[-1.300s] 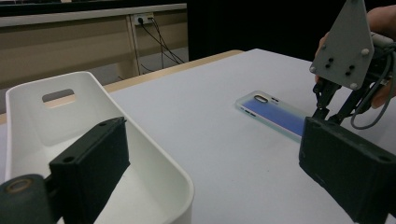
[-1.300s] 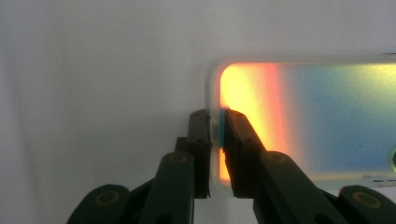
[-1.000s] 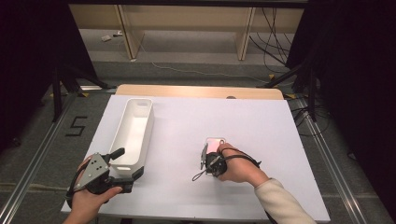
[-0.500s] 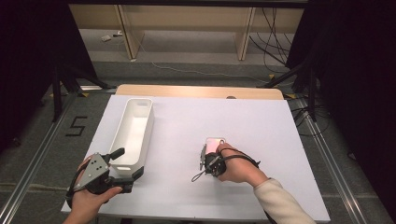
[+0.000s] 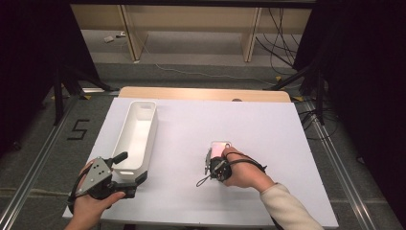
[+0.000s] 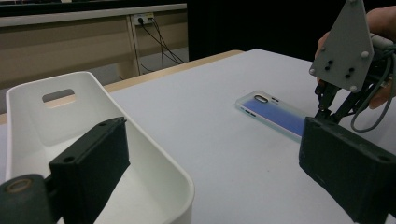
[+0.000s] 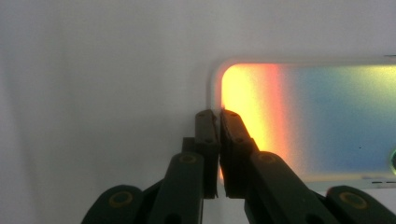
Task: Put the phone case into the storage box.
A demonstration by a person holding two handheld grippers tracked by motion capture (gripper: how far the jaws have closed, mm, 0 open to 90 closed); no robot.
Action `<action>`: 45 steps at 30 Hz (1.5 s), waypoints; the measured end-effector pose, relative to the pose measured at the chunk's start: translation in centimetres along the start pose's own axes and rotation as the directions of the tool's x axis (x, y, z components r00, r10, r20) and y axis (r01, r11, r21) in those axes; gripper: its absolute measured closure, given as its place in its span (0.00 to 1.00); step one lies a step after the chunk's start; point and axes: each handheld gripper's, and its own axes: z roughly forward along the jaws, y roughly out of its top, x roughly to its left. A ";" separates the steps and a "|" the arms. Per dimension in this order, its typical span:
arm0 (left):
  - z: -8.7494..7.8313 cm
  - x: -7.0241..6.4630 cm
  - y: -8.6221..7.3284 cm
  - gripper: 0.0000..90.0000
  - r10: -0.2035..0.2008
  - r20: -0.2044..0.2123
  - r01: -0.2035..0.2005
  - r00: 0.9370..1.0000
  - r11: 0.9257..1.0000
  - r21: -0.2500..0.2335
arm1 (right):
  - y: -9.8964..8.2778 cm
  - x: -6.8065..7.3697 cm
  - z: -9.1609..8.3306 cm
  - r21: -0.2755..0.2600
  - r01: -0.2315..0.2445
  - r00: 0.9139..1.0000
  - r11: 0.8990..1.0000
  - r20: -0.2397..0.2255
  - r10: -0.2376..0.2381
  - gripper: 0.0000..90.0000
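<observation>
A translucent phone case with an iridescent pink-blue sheen lies flat on the white table, right of centre. My right gripper points down at its near end. In the right gripper view the right gripper is shut, its pads pinching the rim at the short end of the phone case. My left gripper rests at the front left, open wide. In the left gripper view one jaw of the left gripper hangs over the near corner of a white bin. The phone case lies beyond.
The long white bin stands lengthwise on the table's left side with nothing inside and a handle slot in its far wall. Bare table stretches between the bin and the case and to the right. A wooden strip edges the far side.
</observation>
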 end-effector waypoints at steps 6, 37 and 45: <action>0.0 0.0 0.0 0.09 -0.002 0.000 0.002 1.000 1.000 -0.001 | 0.0 0.0 0.0 0.003 0.006 1.000 1.000 0.003 -0.006 0.97; 0.0 0.0 0.0 0.09 0.000 -0.001 0.000 1.000 1.000 0.000 | -0.3 0.4 0.0 -0.026 0.032 0.999 0.999 0.040 -0.031 0.99; 0.0 0.0 0.0 0.09 -0.002 -0.003 0.002 1.000 1.000 0.001 | -0.4 0.4 -0.3 -0.036 0.035 0.998 0.999 0.058 -0.033 0.99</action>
